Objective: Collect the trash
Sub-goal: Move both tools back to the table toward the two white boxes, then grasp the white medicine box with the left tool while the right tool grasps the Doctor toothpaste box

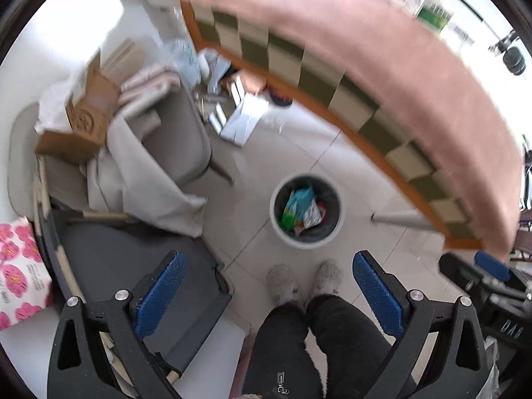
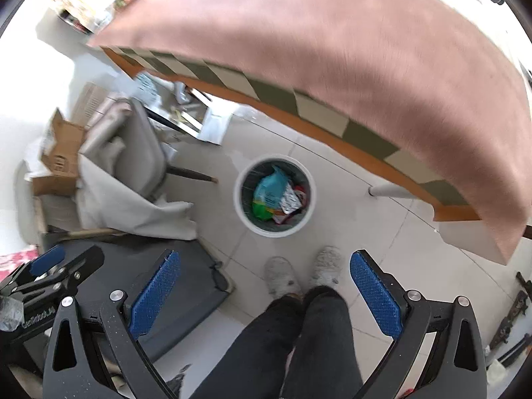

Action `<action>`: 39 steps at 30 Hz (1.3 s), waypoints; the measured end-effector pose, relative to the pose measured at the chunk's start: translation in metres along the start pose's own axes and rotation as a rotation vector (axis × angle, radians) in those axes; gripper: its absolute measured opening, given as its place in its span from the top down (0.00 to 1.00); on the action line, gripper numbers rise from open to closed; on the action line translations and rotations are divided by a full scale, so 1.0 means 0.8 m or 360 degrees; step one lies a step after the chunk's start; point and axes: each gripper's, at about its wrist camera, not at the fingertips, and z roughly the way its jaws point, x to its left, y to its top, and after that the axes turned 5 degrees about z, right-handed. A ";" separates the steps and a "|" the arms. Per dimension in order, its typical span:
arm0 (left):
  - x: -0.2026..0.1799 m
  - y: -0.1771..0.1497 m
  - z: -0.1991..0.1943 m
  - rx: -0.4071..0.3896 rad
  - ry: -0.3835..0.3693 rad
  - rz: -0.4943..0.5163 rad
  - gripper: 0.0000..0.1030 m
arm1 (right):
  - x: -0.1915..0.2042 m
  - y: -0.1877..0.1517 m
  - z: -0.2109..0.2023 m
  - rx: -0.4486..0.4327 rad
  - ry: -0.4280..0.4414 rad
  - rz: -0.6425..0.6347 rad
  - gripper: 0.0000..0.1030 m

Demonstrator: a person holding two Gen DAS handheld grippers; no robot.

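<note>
Left gripper (image 1: 269, 294) and right gripper (image 2: 264, 291): jaws spread, nothing between them. White bin (image 2: 240, 206) stands on the floor below, holding trash wrappers (image 2: 271, 196) (labels blurred, unreadable). Pink-covered table (image 2: 332, 50) hides the floor beyond.

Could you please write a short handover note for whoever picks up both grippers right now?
Left gripper: open, holding nothing, pointed down at the floor.
Right gripper: open, also holding nothing, beside the left one.
Trash bin: white, round, standing on the tiled floor in front of the person's feet, near the table with the pink cloth.
Done: several wrappers already lie in the bin, teal, green and white ones among them.
Left: neither view shows loose trash within reach; the tabletop is blurred, so check it. Boxes and papers lie on the floor beyond the chair.
</note>
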 end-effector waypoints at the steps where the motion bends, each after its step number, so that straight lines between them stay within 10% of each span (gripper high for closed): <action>1: -0.004 0.010 -0.014 -0.0040 0.0000 0.0003 0.00 | 0.002 0.006 -0.018 -0.0017 0.0020 -0.0001 0.00; 9: -0.084 0.137 -0.096 -0.0294 0.0018 0.0091 0.00 | -0.033 0.118 -0.110 -0.0118 0.0088 0.0051 0.00; 18: -0.218 0.360 -0.085 -0.0317 0.0089 0.0007 0.00 | -0.129 0.398 -0.151 -0.0079 -0.0241 -0.0209 0.00; 28: -0.284 0.536 0.022 -0.0058 0.0117 -0.0144 0.00 | -0.157 0.675 -0.057 0.0162 -0.0583 -0.0694 0.00; 39: -0.328 0.610 0.071 0.0047 0.0185 -0.0110 0.00 | -0.130 0.769 0.056 0.0349 -0.0666 -0.1140 0.00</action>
